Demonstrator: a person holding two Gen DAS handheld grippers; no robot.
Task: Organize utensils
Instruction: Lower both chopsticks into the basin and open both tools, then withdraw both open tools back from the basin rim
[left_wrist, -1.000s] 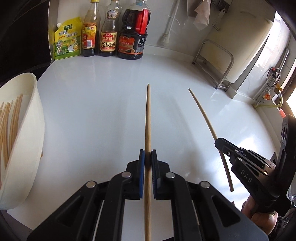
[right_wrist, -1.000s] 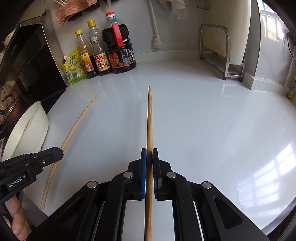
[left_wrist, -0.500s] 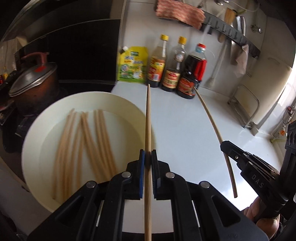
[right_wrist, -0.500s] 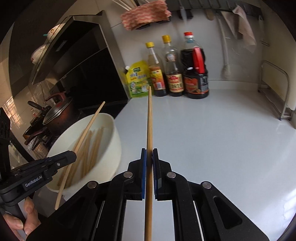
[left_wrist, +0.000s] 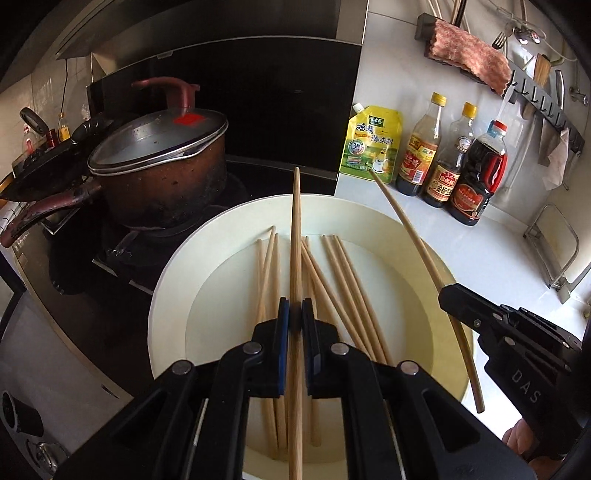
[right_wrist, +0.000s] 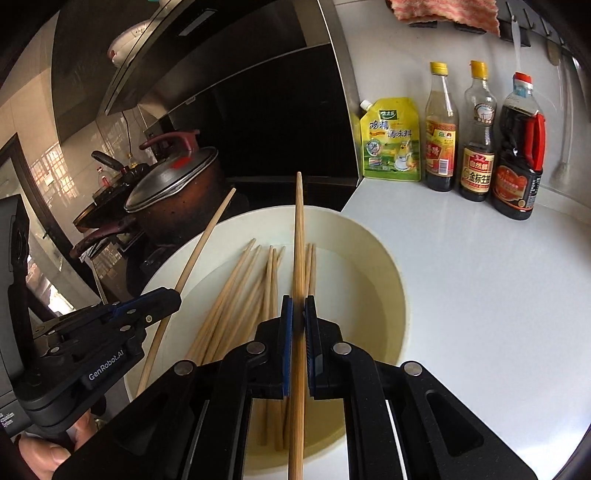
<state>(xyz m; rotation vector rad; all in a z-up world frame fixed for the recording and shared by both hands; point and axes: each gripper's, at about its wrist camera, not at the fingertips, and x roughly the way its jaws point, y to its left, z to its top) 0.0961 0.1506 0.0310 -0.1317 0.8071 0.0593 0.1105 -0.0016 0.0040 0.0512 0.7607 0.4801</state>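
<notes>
Left tool (left_wrist: 295, 314) is pinching 1 wooden chopstick (left_wrist: 295, 236) between its blue pads, and the right tool (right_wrist: 298, 314) is clamped on another chopstick (right_wrist: 299, 236) the same way. Both sticks hang over the white bowl (left_wrist: 166, 295), tips pointing toward the stove side. Inside the bowl lies a loose bunch of chopsticks (left_wrist: 340, 284), fanned out a bit. Bowl sits at the edge of the white worktop (right_wrist: 480, 277), just beside the stove with a lidded pot (left_wrist: 159, 162). 3 sauce bottles (right_wrist: 476, 147) and a yellow pouch (right_wrist: 391, 140) stand by the wall.
</notes>
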